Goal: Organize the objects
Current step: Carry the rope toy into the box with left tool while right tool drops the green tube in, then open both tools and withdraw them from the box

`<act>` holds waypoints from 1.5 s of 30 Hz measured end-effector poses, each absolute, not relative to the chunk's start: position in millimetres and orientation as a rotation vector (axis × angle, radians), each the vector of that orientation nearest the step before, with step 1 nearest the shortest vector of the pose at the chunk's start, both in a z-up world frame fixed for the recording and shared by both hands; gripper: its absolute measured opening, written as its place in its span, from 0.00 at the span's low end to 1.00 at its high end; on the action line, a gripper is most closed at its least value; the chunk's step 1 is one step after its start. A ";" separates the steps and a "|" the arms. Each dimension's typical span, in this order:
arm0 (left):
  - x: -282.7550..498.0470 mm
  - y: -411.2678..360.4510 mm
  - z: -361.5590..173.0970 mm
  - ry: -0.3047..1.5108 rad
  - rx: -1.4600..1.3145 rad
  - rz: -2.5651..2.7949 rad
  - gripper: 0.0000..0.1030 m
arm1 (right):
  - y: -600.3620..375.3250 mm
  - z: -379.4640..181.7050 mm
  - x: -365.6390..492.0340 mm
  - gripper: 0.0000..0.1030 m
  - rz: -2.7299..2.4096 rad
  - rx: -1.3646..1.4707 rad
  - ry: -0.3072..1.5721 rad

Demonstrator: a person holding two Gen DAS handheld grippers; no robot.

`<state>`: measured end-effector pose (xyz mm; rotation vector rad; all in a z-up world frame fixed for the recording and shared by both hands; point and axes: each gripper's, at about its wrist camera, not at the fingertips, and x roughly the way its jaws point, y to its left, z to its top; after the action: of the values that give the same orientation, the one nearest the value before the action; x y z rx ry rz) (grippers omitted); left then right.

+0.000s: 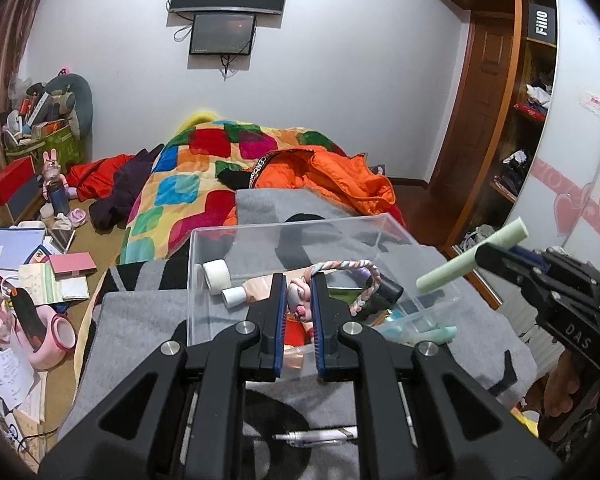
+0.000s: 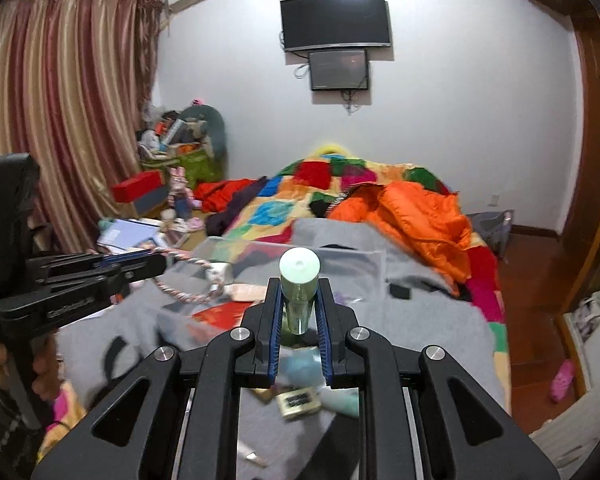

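Observation:
A clear plastic box [image 1: 204, 240] stands on the grey blanket [image 1: 140, 320] with a white tape roll [image 1: 217, 276], a white-capped tube [image 1: 236, 297] and a dark cylinder [image 1: 389, 290] inside. My left gripper [image 1: 298, 282] is over the box's near side, shut on a small pink toy [image 1: 296, 296] with a braided pastel cord [image 1: 364, 280]. At the right, my right gripper [image 1: 482, 254] is shut on a pale green tube [image 1: 452, 272], held above the box's right corner. In the right wrist view the green tube [image 2: 299, 276] stands between the right gripper [image 2: 300, 286] pads; the left gripper [image 2: 160, 265] and cord [image 2: 196, 280] show at left.
A pen [image 1: 316, 435] lies on the blanket just under my left gripper. A beige case [image 2: 299, 402] and teal items [image 2: 300, 366] lie below the right one. A patchwork quilt [image 1: 188, 184] and an orange jacket [image 1: 340, 180] cover the bed beyond. Clutter fills the floor [image 1: 40, 272] at left; a wardrobe [image 1: 532, 120] stands at right.

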<state>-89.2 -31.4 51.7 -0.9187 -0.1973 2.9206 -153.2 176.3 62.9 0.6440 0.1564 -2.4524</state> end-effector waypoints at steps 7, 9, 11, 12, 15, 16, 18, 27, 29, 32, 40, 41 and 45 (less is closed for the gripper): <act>-115.6 -38.9 19.8 -0.222 -1.046 2.886 0.11 | 158.8 42.7 -175.2 0.14 -2.518 0.716 0.307; -121.3 -42.3 10.4 -0.247 -1.079 2.869 0.11 | 153.1 34.4 -179.1 0.14 -2.523 0.743 0.347; -125.3 -44.9 3.3 -0.273 -1.104 2.849 0.11 | 148.9 28.1 -182.9 0.14 -2.512 0.767 0.361; -126.7 -45.3 1.1 -0.278 -1.110 2.845 0.11 | 146.9 26.0 -183.7 0.14 -2.508 0.775 0.364; -129.8 -46.7 -4.4 -0.293 -1.131 2.826 0.11 | 139.7 21.3 -187.2 0.14 -2.478 0.793 0.357; -130.0 -47.0 -5.2 -0.297 -1.133 2.823 0.11 | 136.6 19.4 -188.6 0.14 -2.463 0.800 0.349; -130.5 -46.6 -5.5 -0.297 -1.134 2.817 0.11 | 132.3 18.1 -189.7 0.14 -2.444 0.807 0.334; -116.9 -45.1 -0.5 -0.272 -1.103 2.835 0.44 | 125.5 15.2 -193.8 0.30 -2.341 0.859 0.216; -112.9 -45.0 1.4 -0.269 -1.098 2.835 0.46 | 126.8 16.1 -192.2 0.37 -2.338 0.850 0.195; -106.0 -45.2 3.3 -0.269 -1.097 2.825 0.48 | 129.9 20.6 -189.5 0.42 -2.326 0.837 0.168; -81.0 -40.1 9.4 -0.209 -1.053 2.846 0.59 | 149.3 35.6 -176.2 0.61 -2.342 0.784 0.104; -79.0 -39.4 9.3 -0.212 -1.054 2.837 0.59 | 152.5 37.5 -174.1 0.62 -2.349 0.776 0.101; -72.2 -33.0 6.4 -0.181 -1.067 2.823 0.59 | 165.6 39.1 -168.7 0.62 -2.375 0.765 0.100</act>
<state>-72.2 -33.0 6.4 -1.0666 -0.1814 2.8233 -168.7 165.6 39.1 0.7650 0.1002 -2.3753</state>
